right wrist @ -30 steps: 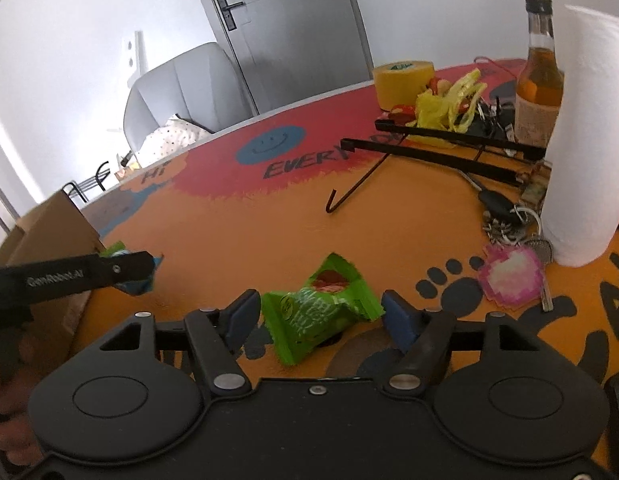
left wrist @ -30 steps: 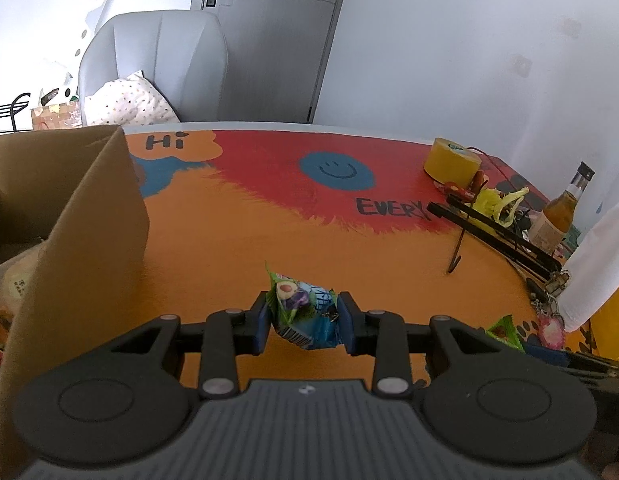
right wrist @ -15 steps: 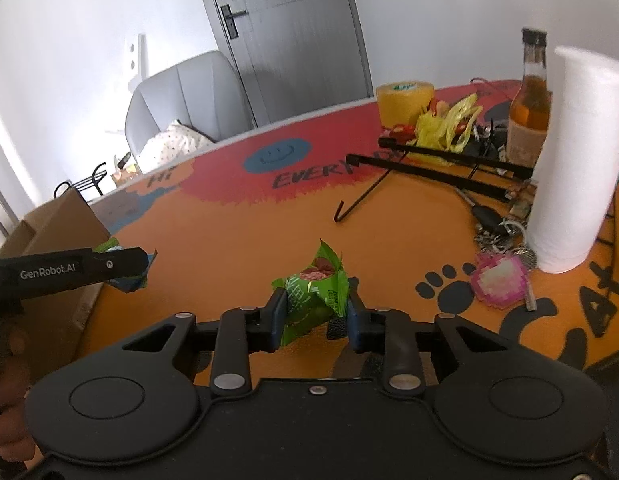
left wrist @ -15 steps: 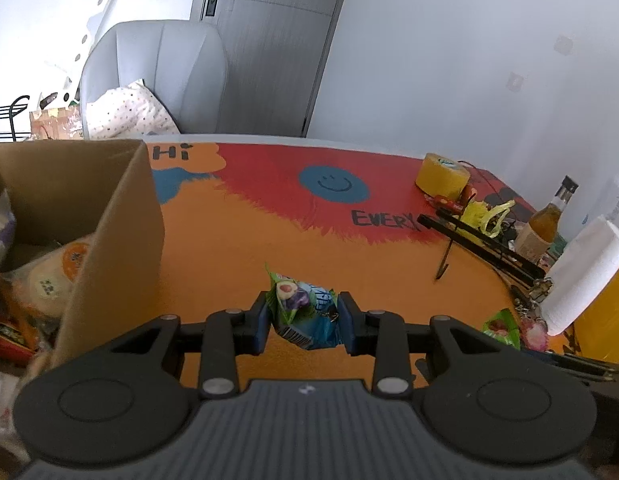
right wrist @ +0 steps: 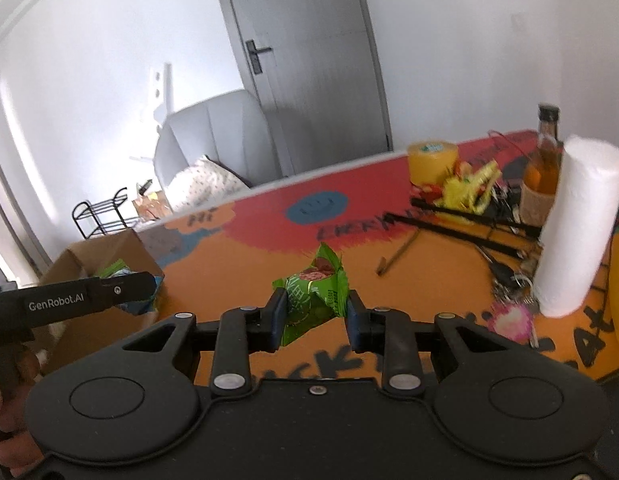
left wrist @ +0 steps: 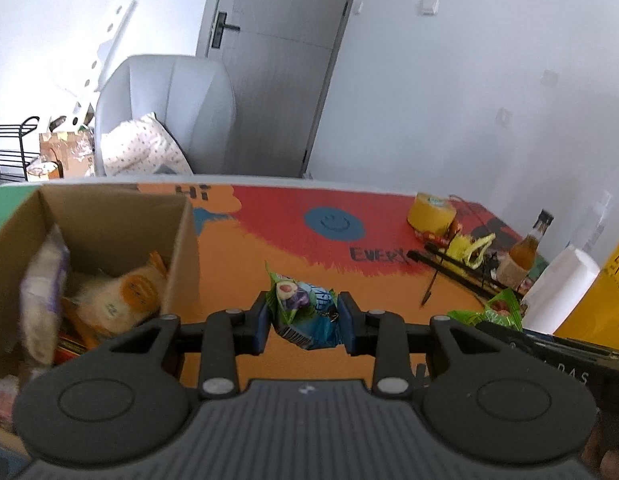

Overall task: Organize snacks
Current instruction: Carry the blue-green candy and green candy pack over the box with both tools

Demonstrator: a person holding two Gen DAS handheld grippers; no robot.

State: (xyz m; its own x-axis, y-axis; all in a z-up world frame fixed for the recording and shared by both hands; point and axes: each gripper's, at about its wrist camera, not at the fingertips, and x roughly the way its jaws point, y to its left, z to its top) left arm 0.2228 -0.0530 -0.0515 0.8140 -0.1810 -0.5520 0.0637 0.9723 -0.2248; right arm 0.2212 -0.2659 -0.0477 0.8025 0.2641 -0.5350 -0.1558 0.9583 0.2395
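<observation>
The left gripper (left wrist: 303,322) pinches a blue snack packet (left wrist: 305,312) between its pads, clear of the table; the packet's long axis slants, its green crimped end toward 11 o'clock and its barcoded end toward 5. The right gripper (right wrist: 314,314), whose jaws have just been closing, now pinches a green snack packet (right wrist: 315,294) held above the table, long axis running from a crimped tip at 1 o'clock down to 7.

Below lies an orange-and-red printed tabletop (left wrist: 237,264) with a blue smiley; behind it stand a grey door and a grey armchair (left wrist: 169,112) holding a dotted cushion.

At 9 o'clock of the left gripper sits an open cardboard box (left wrist: 181,248) with snacks inside. At 2 o'clock of both cluster a yellow tape roll (right wrist: 431,160), a bottle (right wrist: 543,160), black hangers (right wrist: 469,236), keys and a paper-towel roll (right wrist: 577,228).
</observation>
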